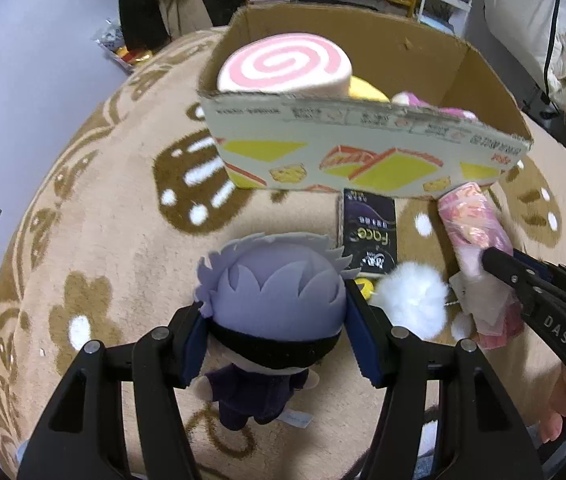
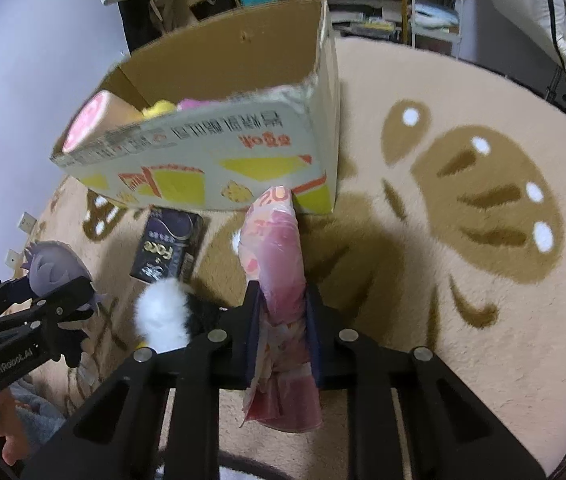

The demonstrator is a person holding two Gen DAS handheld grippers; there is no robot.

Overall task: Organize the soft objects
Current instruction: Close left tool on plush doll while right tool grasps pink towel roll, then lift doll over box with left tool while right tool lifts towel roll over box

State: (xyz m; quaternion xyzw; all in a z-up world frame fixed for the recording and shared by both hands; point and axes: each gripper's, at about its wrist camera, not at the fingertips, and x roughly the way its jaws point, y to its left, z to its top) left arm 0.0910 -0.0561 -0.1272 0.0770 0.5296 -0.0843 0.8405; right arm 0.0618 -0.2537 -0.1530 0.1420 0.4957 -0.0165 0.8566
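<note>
Beige and brown, a plush rug with flower and paw shapes carries everything in both wrist views. Near its far edge stands an open cardboard box, printed white with yellow diamonds on the outside and plain brown inside. Inside it, at the left end, lies a cylindrical cushion with a pink and white spiral on its flat face, beside yellow and pink soft toys only partly seen over the rim. The left tool has its blue-padded fingers clamped on the head of a plush doll, which has felt-like spiky lavender hair, a black band across the face and a dark purple body hanging below. The right tool is clamped narrowly on a long pink soft roll wrapped in glossy, crinkled film; the roll's far end lies close to the box's near right corner. Between the two tools, on the rug, sits a round fluffy white pompom with a small yellow piece beside it. Just in front of the box lies a flat dark packet with pale lettering. Part of a hand shows at the picture's edge behind the right tool.
</note>
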